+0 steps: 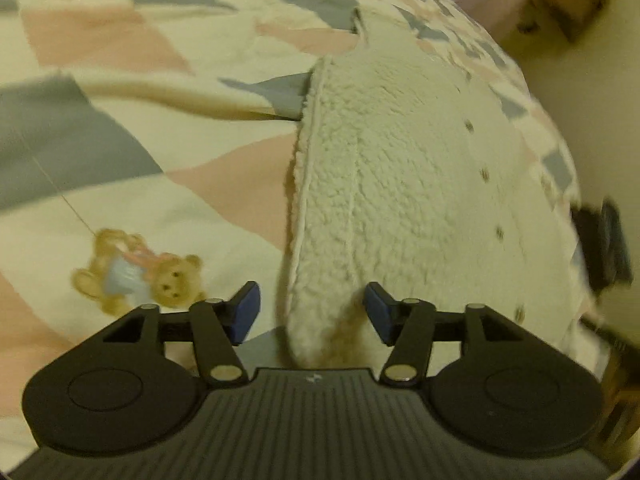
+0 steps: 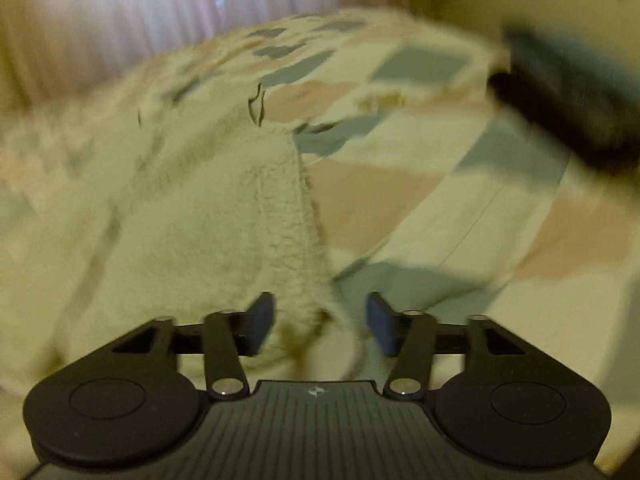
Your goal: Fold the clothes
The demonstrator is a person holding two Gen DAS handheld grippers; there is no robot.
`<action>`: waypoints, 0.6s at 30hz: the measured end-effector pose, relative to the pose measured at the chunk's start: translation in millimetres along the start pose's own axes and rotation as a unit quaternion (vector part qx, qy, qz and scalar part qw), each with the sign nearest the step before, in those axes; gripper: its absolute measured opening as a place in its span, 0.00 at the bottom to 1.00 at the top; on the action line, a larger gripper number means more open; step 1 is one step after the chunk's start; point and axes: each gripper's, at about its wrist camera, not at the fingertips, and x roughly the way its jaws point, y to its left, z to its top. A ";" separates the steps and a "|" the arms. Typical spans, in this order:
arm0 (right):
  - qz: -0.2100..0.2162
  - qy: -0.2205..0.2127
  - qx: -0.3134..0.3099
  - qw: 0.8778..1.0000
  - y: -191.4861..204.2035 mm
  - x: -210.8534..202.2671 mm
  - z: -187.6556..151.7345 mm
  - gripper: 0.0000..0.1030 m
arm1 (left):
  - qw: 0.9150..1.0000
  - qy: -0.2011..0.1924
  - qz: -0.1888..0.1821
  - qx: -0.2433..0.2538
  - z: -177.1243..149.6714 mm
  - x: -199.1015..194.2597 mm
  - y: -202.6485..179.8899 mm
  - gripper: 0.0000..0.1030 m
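Both claws stand released over a fleece garment on a bed. The left claw (image 1: 311, 312) straddles the fleece garment (image 1: 400, 184) at its near end, apparently ready to pinch it for a fold; the right claw (image 2: 320, 322) does likewise. The garment's long axis runs toward 12 o'clock across the patchwork quilt (image 1: 120, 128), a teddy-bear print (image 1: 140, 280) at 9 o'clock.

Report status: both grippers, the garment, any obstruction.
Left gripper open, fleece garment between fingers. Right gripper open, same. Garment flat on quilt. No obstruction seen.
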 end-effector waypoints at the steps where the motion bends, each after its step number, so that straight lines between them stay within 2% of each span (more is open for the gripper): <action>1: 0.014 0.005 0.042 0.999 -12.6 5.1 -1.6 0.74 | 1.000 0.002 -0.010 -0.019 -0.4 5.4 3.2 0.73; 3: 0.047 0.014 0.113 0.992 -31.9 17.5 -4.3 0.75 | 0.999 0.008 -0.022 -0.043 0.0 15.1 8.0 0.75; 4: 0.062 0.023 0.141 0.988 -37.6 24.7 -5.0 0.72 | 0.999 0.011 -0.023 -0.044 -0.1 18.4 7.3 0.73; 5: 0.076 0.034 0.164 0.983 -41.1 32.4 -5.5 0.62 | 0.999 0.012 -0.021 -0.037 0.0 20.8 4.4 0.70; 6: 0.089 0.046 0.187 0.977 -44.7 40.1 -5.9 0.26 | 0.999 0.014 -0.023 -0.026 0.4 22.5 0.2 0.49; 7: 0.100 0.055 0.197 0.974 -44.1 44.3 -3.7 0.12 | 0.999 0.016 -0.025 -0.020 0.8 21.6 -4.0 0.25; 9: 0.104 0.051 0.197 0.974 -39.4 34.0 5.9 0.10 | 0.999 0.018 -0.025 -0.013 1.6 17.8 -11.8 0.11; 10: 0.112 0.045 0.206 0.971 -40.7 22.6 10.8 0.09 | 0.999 0.013 -0.027 -0.015 2.1 12.0 -14.6 0.09; 11: 0.124 0.038 0.222 0.966 -44.4 8.0 15.5 0.08 | 0.999 0.005 -0.030 -0.019 2.6 4.6 -16.9 0.09; 13: 0.148 0.024 0.251 0.956 -52.7 -23.3 25.3 0.06 | 0.997 -0.013 -0.060 -0.037 -0.7 -17.5 -20.2 0.08; 15: 0.148 0.021 0.256 0.955 -61.3 -40.6 25.9 0.06 | 0.996 -0.019 -0.077 -0.040 -10.1 -33.8 -25.5 0.08; 16: 0.144 0.021 0.257 0.955 -65.4 -46.8 25.0 0.06 | 0.996 -0.017 -0.076 -0.037 -17.5 -38.4 -28.6 0.08; 18: 0.126 0.030 0.259 0.957 -76.2 -55.9 17.0 0.06 | 0.998 0.008 -0.046 -0.034 -38.6 -32.6 -27.1 0.08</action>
